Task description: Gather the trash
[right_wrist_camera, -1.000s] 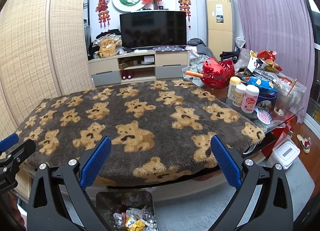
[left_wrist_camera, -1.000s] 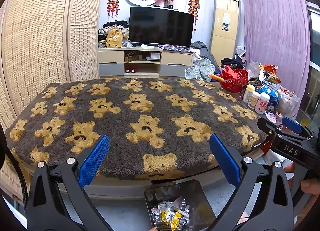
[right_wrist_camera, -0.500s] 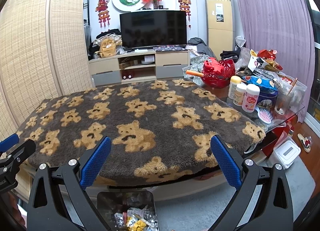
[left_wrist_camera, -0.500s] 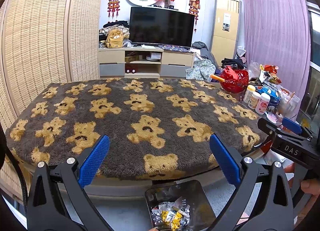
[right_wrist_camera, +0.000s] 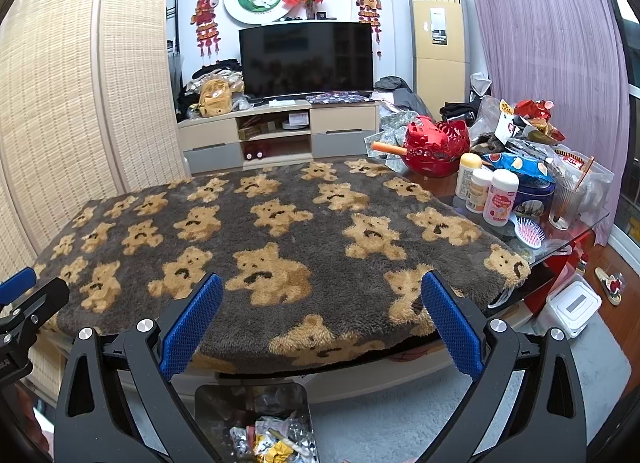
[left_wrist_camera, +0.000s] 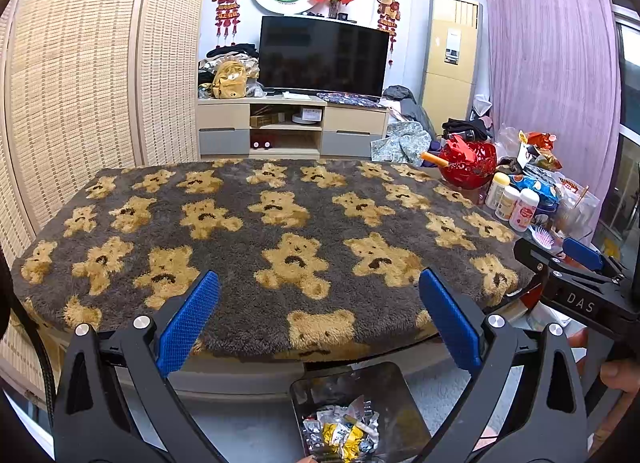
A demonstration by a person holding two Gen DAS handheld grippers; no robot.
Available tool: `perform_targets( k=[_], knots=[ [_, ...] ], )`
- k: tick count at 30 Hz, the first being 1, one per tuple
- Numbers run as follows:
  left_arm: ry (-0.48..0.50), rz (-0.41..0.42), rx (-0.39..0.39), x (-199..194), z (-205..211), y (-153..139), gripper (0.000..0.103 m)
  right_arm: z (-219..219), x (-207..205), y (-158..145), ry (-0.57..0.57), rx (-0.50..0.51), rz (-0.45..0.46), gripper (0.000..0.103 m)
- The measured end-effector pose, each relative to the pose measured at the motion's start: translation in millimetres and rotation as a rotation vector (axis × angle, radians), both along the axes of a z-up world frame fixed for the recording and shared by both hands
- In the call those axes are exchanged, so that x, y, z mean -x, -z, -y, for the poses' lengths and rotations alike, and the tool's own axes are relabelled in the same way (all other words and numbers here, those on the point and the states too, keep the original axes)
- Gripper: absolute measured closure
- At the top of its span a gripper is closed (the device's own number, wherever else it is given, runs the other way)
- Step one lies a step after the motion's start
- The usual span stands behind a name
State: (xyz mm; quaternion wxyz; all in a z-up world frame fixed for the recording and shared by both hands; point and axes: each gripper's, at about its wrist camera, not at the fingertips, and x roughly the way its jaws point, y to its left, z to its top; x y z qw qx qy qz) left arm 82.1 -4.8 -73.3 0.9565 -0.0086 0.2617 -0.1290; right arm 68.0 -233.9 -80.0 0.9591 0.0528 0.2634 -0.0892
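Note:
A dark metal bin (left_wrist_camera: 394, 387) stands on the floor under the table's near edge, with crumpled silver and yellow wrappers (left_wrist_camera: 344, 433) inside; the bin (right_wrist_camera: 212, 407) and its wrappers (right_wrist_camera: 272, 443) also show in the right wrist view. My left gripper (left_wrist_camera: 320, 319) is open and empty, held above the bin before the table edge. My right gripper (right_wrist_camera: 322, 321) is open and empty, beside it to the right; it also shows at the right of the left wrist view (left_wrist_camera: 580, 263). The bear-patterned blanket (left_wrist_camera: 248, 231) on the table carries no loose trash that I can see.
At the table's right end stand a red basket (right_wrist_camera: 436, 147), several bottles (right_wrist_camera: 500, 199), snack bags (right_wrist_camera: 516, 163), a glass (right_wrist_camera: 564, 203) and a hairbrush (right_wrist_camera: 528, 231). A white box (right_wrist_camera: 572, 307) sits on the floor at right. A TV stand (left_wrist_camera: 292, 127) is behind.

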Motion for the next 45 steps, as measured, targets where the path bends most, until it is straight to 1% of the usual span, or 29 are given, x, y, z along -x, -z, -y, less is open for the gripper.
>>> perform_targets(
  k=[10, 14, 18, 23, 25, 28, 38, 40, 45],
  knots=[
    [0.0, -0.001, -0.006, 1, 0, 1, 0.008, 0, 1, 0, 0.001, 0.0, 0.0, 0.003],
    [-0.018, 0.015, -0.025, 0, -1, -7, 0.008, 0, 1, 0, 0.002, 0.0, 0.0, 0.003],
    [-0.013, 0.009, -0.027, 0, -1, -11, 0.008, 0, 0, 0, 0.001, -0.001, 0.0, 0.003],
    [-0.014, -0.003, -0.008, 2, -1, -10, 0.008, 2, -1, 1, 0.0, -0.002, -0.004, 0.003],
    [0.001, 0.015, -0.008, 5, 0, -11, 0.008, 1, -1, 1, -0.001, -0.004, -0.007, 0.003],
    [-0.021, 0.053, -0.045, 8, 3, -12, 0.008, -2, 1, -1, 0.0, -0.006, -0.007, 0.003],
    [-0.019, 0.03, -0.049, 8, 3, -9, 0.008, -4, 3, -1, 0.006, -0.01, 0.0, 0.003],
    [-0.033, 0.023, -0.058, 7, 3, -8, 0.008, -3, 2, -1, 0.007, -0.01, 0.003, 0.003],
    [-0.016, 0.027, -0.066, 9, 5, -8, 0.008, -4, 3, -1, 0.009, -0.012, 0.004, 0.003]
  ],
)
